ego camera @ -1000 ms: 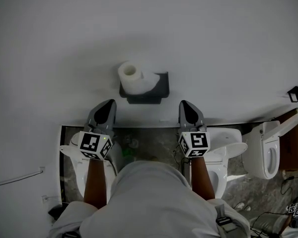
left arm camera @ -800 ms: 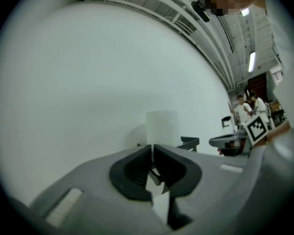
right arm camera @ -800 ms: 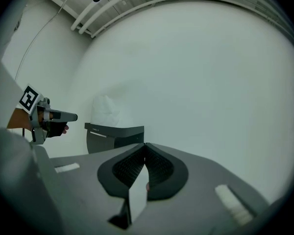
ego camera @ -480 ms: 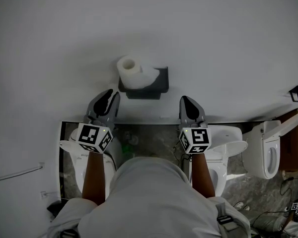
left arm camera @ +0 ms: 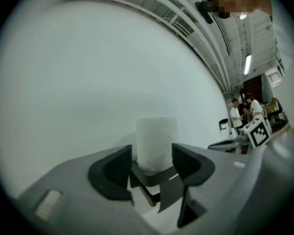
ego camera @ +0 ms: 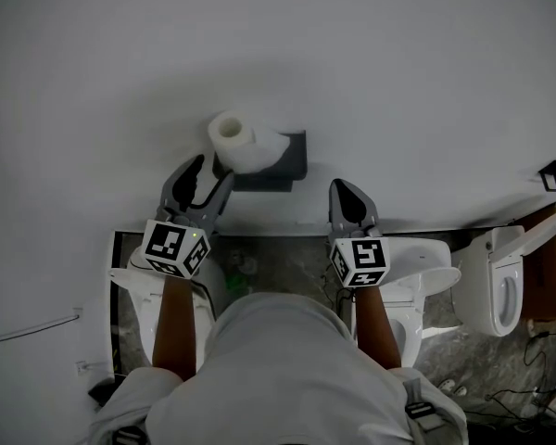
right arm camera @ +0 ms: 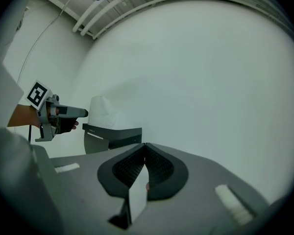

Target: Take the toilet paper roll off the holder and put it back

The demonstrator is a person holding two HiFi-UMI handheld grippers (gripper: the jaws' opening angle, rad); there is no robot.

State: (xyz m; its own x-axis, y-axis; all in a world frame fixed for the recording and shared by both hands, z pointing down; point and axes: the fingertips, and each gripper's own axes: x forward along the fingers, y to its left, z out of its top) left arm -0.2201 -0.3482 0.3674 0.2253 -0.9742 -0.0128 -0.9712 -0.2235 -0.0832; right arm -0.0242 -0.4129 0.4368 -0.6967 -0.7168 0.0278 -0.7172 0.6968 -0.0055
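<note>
The toilet paper roll (ego camera: pixel 239 144) sits upright on the left end of a dark grey holder (ego camera: pixel 294 152) fixed to a plain white wall (ego camera: pixel 398 82). The left gripper (ego camera: pixel 211 173) points at the holder's left end. Its fingers (left arm camera: pixel 112 173) have just been opening and now stand apart. In the left gripper view the roll shows through the gap between them, just ahead of the tips, and neither pad presses on it. I cannot tell whether the fingertip nearer the holder touches the holder's lower edge.

The right gripper (ego camera: pixel 347 191) is held level, below and to the right of the holder and apart from it. Its fingers (right arm camera: pixel 159 168) are closed together with nothing between them. Below the wall's lower edge, white toilets (ego camera: pixel 496 290) stand on a mottled floor (ego camera: pixel 278 267).
</note>
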